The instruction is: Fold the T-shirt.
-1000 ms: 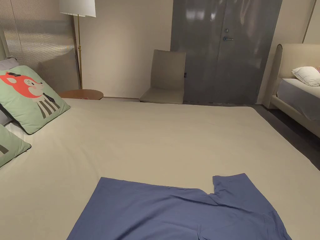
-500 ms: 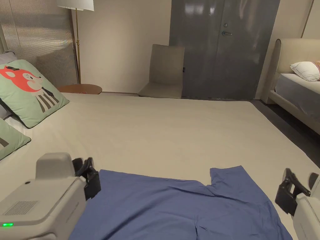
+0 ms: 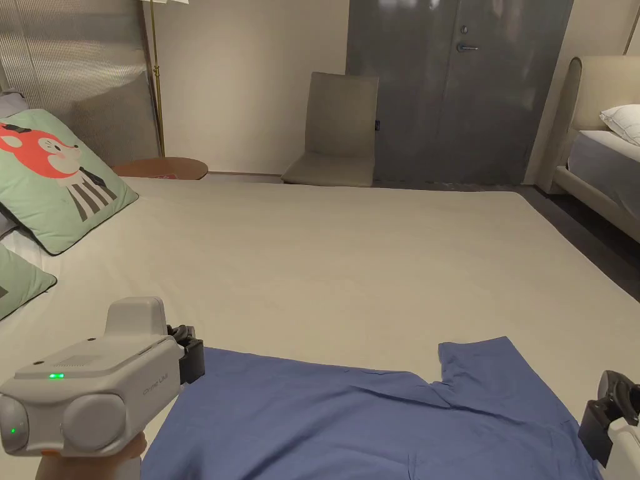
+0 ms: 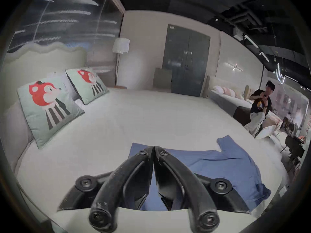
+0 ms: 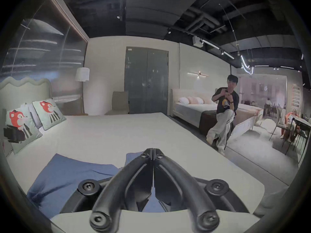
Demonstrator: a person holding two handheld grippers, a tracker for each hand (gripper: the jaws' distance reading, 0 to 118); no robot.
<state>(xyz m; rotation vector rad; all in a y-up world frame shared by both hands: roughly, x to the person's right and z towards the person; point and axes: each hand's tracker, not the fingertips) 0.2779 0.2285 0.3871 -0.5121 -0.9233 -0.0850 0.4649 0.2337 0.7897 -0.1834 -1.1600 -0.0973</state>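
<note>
Start of fold: T-shirt [image 3: 350,419] flat near bed [image 3: 350,262] edge; left gripper [image 4: 153,148] and right gripper [image 5: 153,150] clenched empty. Next: open, grasp hem corners.

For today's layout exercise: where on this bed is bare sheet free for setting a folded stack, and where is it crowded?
Free: the sheet between the T-shirt and the far edge by the chair. Crowded: the left side, with two fox cushions.

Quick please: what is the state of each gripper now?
Left gripper: shut, holding nothing, above the T-shirt corner.
Right gripper: shut, holding nothing, above the T-shirt.
</note>
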